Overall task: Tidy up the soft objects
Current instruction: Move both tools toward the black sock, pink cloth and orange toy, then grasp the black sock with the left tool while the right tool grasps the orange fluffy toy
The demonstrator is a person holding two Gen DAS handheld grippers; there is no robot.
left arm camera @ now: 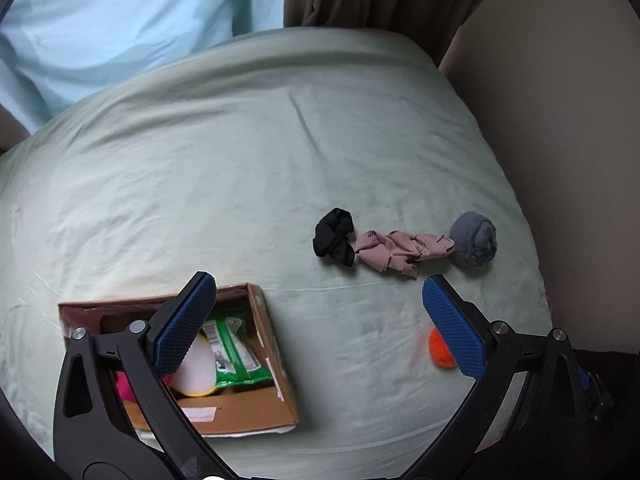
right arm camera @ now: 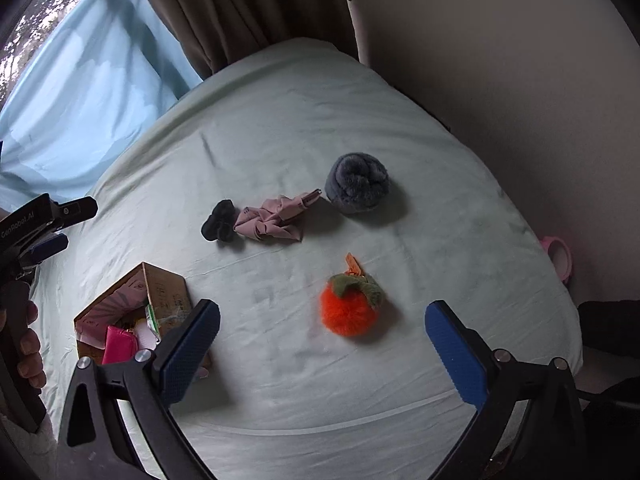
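Four soft items left on the bed (right arm camera: 280,360): black scrunchie (right arm camera: 220,222), pink cloth (right arm camera: 272,218), grey roll (right arm camera: 357,184), orange pom (right arm camera: 348,308). Scrunchie and cloth touch; the roll sits just beside the cloth's other end, toward the bed's wall-side edge. Pom lies apart, nearer us.

Box (left arm camera: 256,408) sits near the bed's near-left corner, already holding a green pack (left arm camera: 232,344), something white and something pink.

Our left hand-held gripper (left arm camera: 320,324) is spread wide, nothing in it, hovering with one pad over the box. Our right hand-held gripper (right arm camera: 322,354) is also released and empty, jaws straddling the space just short of the pom.

Handling, as we judge it: all four look light and squashy, no breakage risk. Pom is fluffy, so fur may slip; we'd squeeze across the body's middle, not the leaf tab. Cloth is limp, so we'd pinch the bunched centre or it trails. Roll may unroll; we'd grip across the full width. Scrunchie: pinch any fold.
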